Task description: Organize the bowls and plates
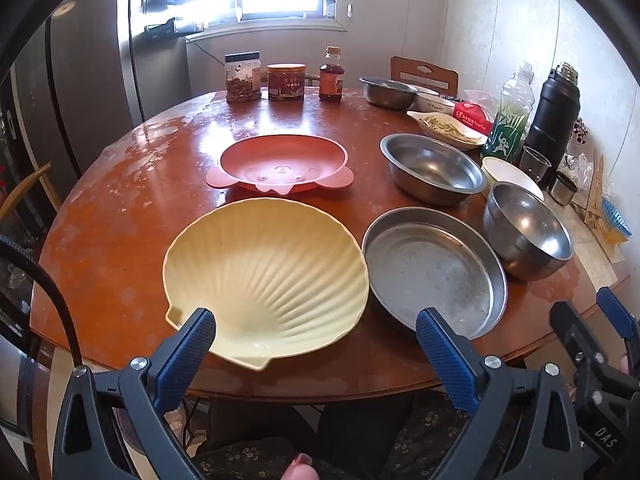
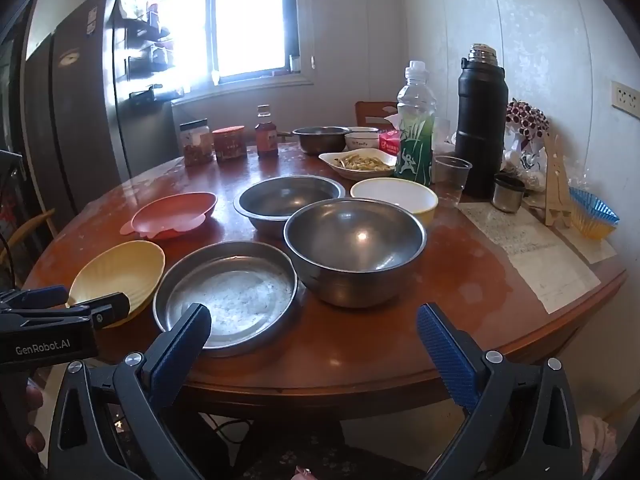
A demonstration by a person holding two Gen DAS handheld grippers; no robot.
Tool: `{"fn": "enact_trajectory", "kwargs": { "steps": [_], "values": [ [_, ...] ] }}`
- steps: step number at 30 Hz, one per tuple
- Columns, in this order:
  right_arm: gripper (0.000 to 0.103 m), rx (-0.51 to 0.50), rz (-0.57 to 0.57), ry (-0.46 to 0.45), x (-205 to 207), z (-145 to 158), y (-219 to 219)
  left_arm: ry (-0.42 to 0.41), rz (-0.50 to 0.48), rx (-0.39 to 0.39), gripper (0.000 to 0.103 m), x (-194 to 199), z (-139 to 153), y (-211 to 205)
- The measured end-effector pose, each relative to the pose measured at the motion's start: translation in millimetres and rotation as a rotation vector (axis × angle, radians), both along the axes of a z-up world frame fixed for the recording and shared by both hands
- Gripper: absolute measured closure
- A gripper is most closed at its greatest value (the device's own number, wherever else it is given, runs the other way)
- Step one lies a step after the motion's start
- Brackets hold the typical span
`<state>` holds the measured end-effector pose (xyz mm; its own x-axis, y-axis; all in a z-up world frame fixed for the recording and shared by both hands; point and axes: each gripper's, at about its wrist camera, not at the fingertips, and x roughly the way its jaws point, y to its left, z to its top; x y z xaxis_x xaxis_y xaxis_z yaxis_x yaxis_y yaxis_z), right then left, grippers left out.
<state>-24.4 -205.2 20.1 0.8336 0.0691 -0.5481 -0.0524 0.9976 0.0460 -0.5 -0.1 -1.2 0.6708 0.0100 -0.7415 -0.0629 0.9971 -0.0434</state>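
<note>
Both grippers hang at the six o'clock edge of the round table [image 1: 120,240], jaws spread wide and empty. The left gripper [image 1: 316,344] faces the yellow shell plate [image 1: 264,276]; the pink plate [image 1: 280,166] lies beyond it at twelve. The right gripper [image 2: 314,334] faces the flat steel pan [image 2: 228,292], the steel bowl [image 2: 356,248] touching it at two o'clock. I'd take the shell plate by its near rim, lift level, and nest like with like.

Open left hand-held gripper [image 1: 316,332], yellow shell plate [image 1: 276,272], steel pan [image 1: 436,268]
</note>
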Motion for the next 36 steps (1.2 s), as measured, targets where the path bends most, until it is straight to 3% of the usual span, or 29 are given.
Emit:
{"fn": "enact_trajectory", "kwargs": {
  "steps": [6, 36],
  "values": [
    [0.0, 0.001, -0.011, -0.023, -5, -3, -8, -0.01, 0.009, 0.001, 0.002, -8, -9, 1],
    [0.0, 0.036, 0.017, -0.02, -14, -3, -8, -0.015, -0.013, 0.032, 0.002, -18, 1, -10]
  ]
}}
